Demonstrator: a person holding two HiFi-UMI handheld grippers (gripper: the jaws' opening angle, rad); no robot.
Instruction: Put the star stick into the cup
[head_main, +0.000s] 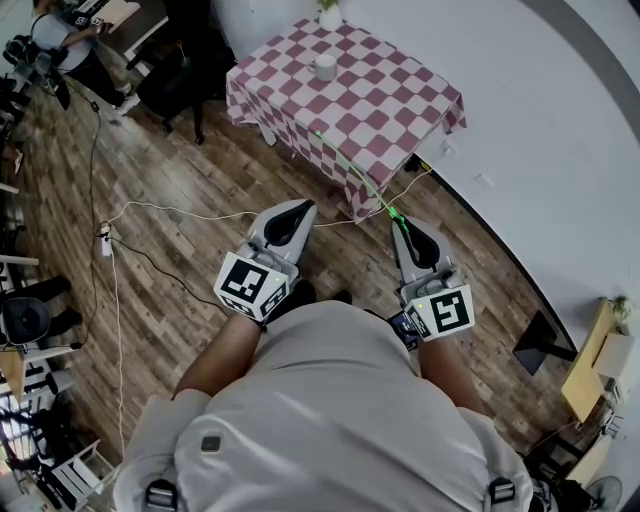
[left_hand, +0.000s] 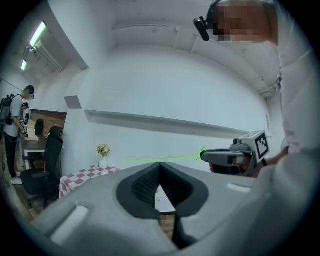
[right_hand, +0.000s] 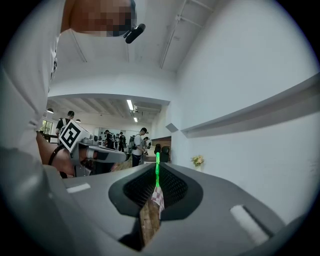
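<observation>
A thin green star stick (head_main: 355, 172) juts forward from my right gripper (head_main: 401, 220), which is shut on its near end; its far end hangs over the table's front corner. The stick (right_hand: 157, 169) rises from the closed jaws in the right gripper view. From the left gripper view the stick (left_hand: 160, 160) runs level to the left, its star end right at the right gripper (left_hand: 227, 157). A white cup (head_main: 325, 67) stands on the checkered table (head_main: 380, 120), far ahead of both grippers. My left gripper (head_main: 300, 210) is shut on nothing, its jaws (left_hand: 160, 167) closed together.
A vase of flowers (head_main: 330, 14) stands at the table's far edge, and also shows as a vase (left_hand: 103, 154) in the left gripper view. White cables (head_main: 180, 212) cross the wooden floor. A black chair (head_main: 165, 80) stands left of the table. People stand at desks at the far left (head_main: 60, 40). A curved white wall (head_main: 540, 140) runs along the right.
</observation>
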